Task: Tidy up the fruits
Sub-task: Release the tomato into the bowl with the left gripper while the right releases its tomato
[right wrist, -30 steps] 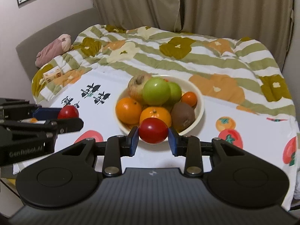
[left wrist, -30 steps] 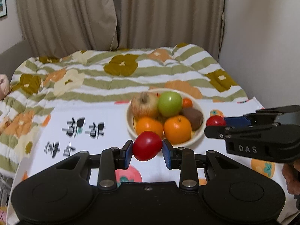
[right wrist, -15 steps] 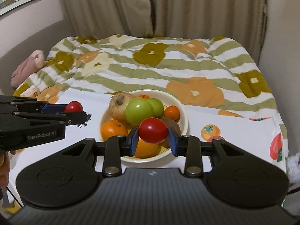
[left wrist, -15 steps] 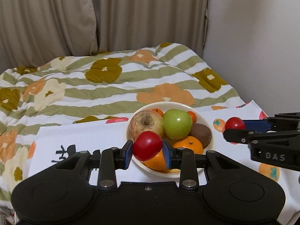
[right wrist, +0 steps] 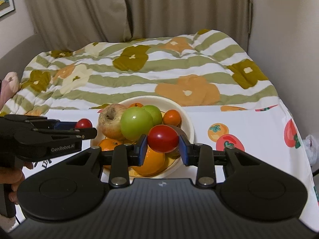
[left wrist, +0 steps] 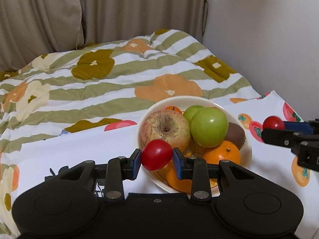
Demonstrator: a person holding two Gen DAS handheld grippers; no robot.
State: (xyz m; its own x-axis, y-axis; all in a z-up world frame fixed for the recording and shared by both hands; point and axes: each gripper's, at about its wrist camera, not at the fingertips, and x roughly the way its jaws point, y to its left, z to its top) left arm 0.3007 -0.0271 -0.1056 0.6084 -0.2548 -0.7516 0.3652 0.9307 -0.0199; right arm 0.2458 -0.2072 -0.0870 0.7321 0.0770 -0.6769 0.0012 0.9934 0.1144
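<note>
A cream bowl [left wrist: 201, 100] [right wrist: 188, 123] on a white fruit-print cloth holds a pale apple [left wrist: 165, 126], two green apples [left wrist: 209, 129], oranges [left wrist: 221, 155], a kiwi [left wrist: 236, 134] and a small tangerine [right wrist: 171, 117]. My left gripper [left wrist: 157, 157] is shut on a red tomato [left wrist: 157, 155], held above the bowl's near left rim. My right gripper [right wrist: 163, 142] is shut on another red tomato [right wrist: 163, 141], held over the bowl's near side. Each gripper shows in the other's view, left [right wrist: 84, 123] and right [left wrist: 273, 123], flanking the bowl.
The cloth [left wrist: 79, 145] lies on a bed with a striped floral quilt [left wrist: 99, 79]. Curtains [right wrist: 139, 10] hang behind and a white wall [left wrist: 269, 39] stands on the right. A pink soft toy [right wrist: 10, 81] lies at the far left.
Both grippers have moved forward and inward over the bowl, each still holding its tomato. The bowl looks closer and larger in both views.
</note>
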